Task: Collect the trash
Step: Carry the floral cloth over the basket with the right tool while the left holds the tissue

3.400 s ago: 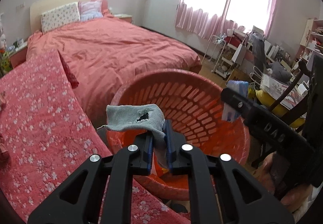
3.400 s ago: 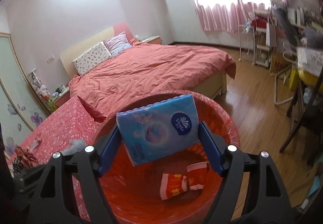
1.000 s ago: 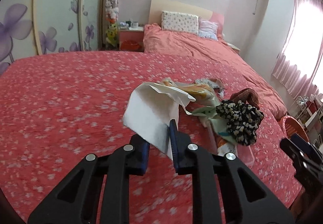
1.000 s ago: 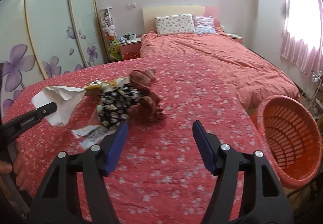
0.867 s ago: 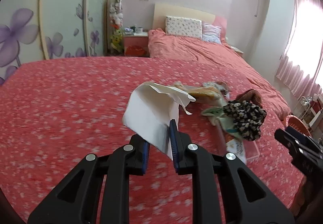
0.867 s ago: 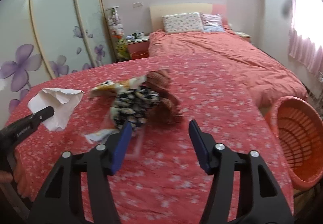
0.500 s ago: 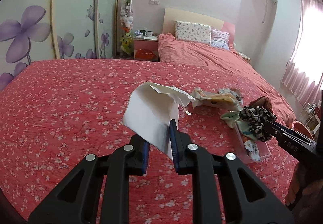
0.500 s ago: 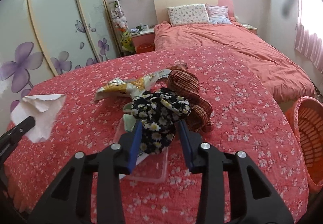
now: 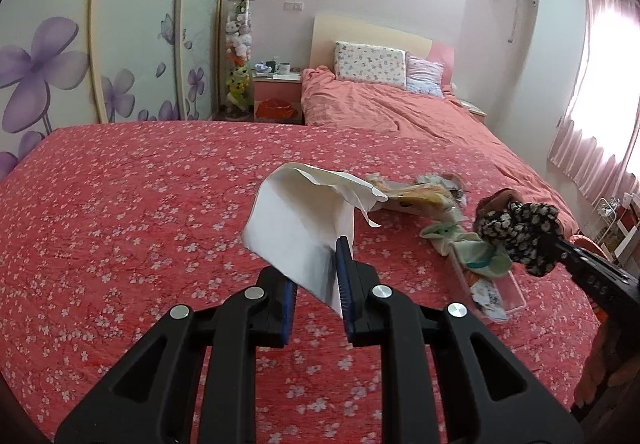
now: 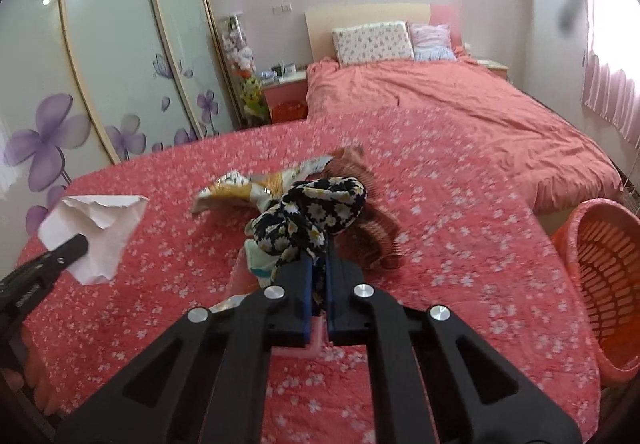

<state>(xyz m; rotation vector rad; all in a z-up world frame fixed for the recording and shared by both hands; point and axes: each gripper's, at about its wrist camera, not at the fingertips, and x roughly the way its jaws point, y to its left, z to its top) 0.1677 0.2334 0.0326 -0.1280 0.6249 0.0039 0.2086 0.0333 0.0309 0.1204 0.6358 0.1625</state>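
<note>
From the left wrist view, a torn white paper (image 9: 304, 228) is being pinched by the left gripper (image 9: 316, 284), its long axis rising toward 11 o'clock, clear of the bedspread (image 9: 140, 203) for carrying.

From the right wrist view, a daisy-print cloth (image 10: 316, 215) is being clamped by the just-closed right gripper (image 10: 316, 300), stretching toward 1 o'clock; the orange basket (image 10: 600, 256) is waiting at 3 o'clock.

Red flowered bedspread (image 10: 460, 211) carries a yellow snack wrapper (image 10: 240, 189), brown woven piece (image 10: 376, 232) – and a clear pink tray (image 9: 502, 294)
</note>
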